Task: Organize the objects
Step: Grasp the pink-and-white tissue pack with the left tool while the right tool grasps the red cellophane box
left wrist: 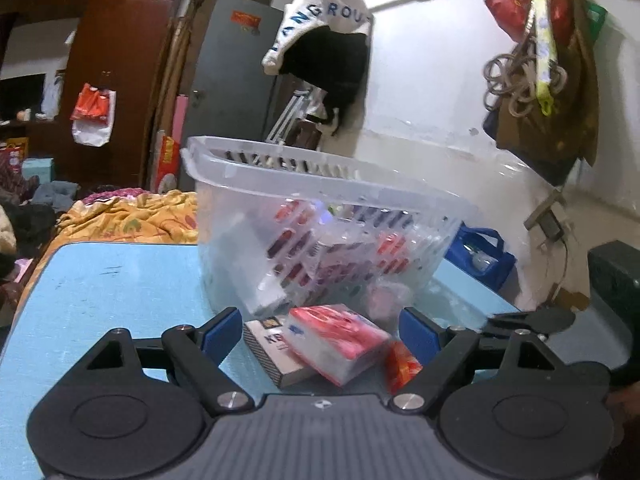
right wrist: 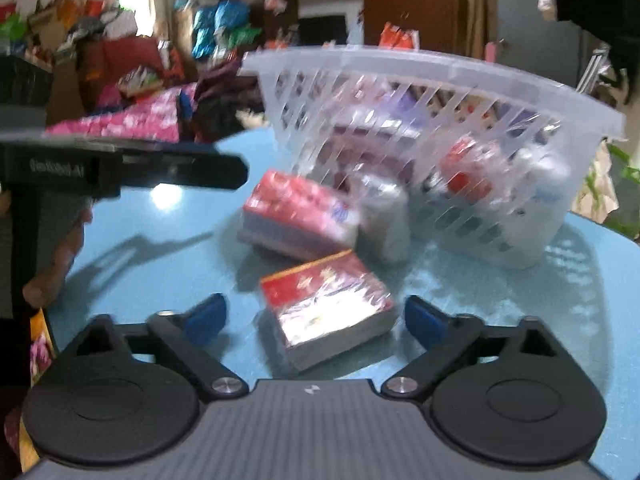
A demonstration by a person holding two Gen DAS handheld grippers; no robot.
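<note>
In the left wrist view my left gripper [left wrist: 320,334] stands open low over the blue table [left wrist: 120,280]. A red and white tissue pack [left wrist: 336,336] lies between its blue pads without touching them, half on a flat dark-edged box [left wrist: 272,356]. A small red packet [left wrist: 402,364] lies by the right pad. My right gripper [right wrist: 316,318] is open too. A red and gold box in clear wrap [right wrist: 328,308] sits between its pads, apart from both. Behind the box lie the tissue pack [right wrist: 296,212] and a white wrapped bundle [right wrist: 384,216].
A clear slotted plastic basket [left wrist: 320,184] [right wrist: 400,68] holding several packets stands on the table just beyond the loose items. The left gripper's black body [right wrist: 160,172] and a hand reach in from the left. Bedding and clutter lie past the table's far edge.
</note>
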